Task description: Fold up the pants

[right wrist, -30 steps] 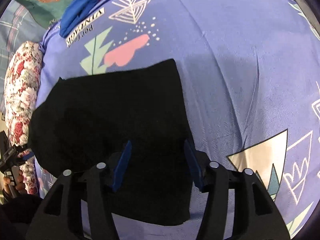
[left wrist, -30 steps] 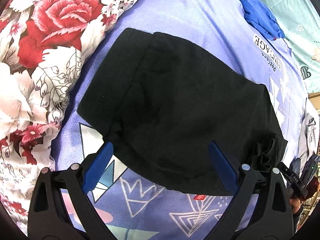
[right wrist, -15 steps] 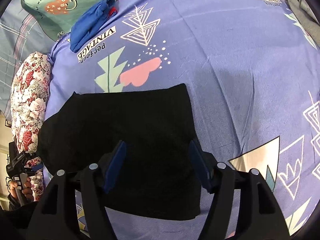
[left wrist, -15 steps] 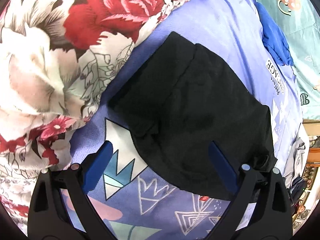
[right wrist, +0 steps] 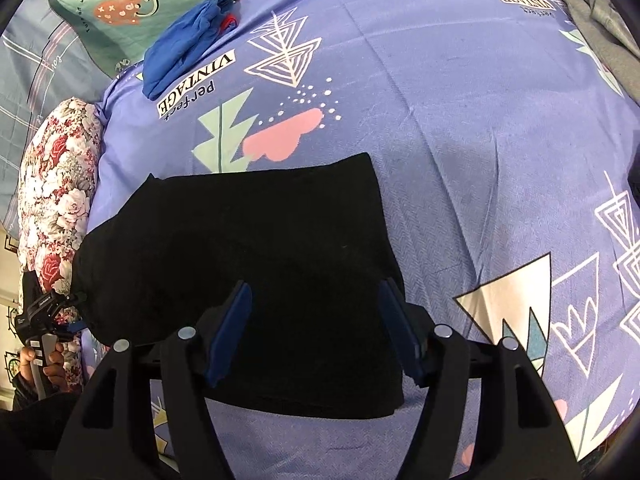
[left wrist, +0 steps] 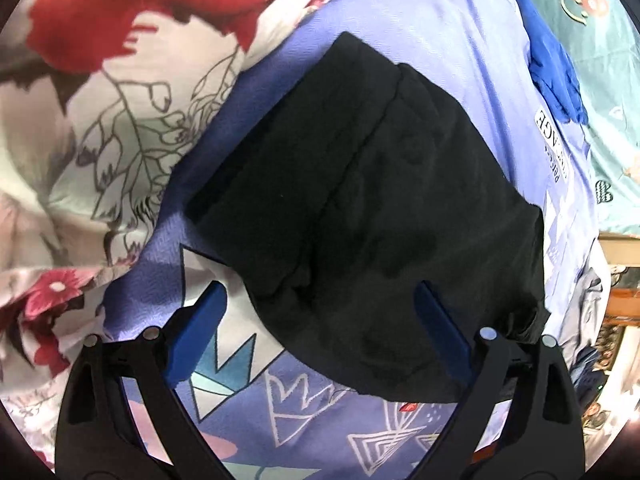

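Black pants [right wrist: 256,272] lie folded under both grippers, left gripper [left wrist: 320,328] and right gripper [right wrist: 316,328] gaping empty; a careless regrasp could drag layers askew.

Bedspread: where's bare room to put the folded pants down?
Widest free patch: purple bedspread right of the black pants, bordered by the grey garment at the far corner. Another strip runs beyond the pants, up to the blue cloth. Crowded on the pants' left: floral quilt.
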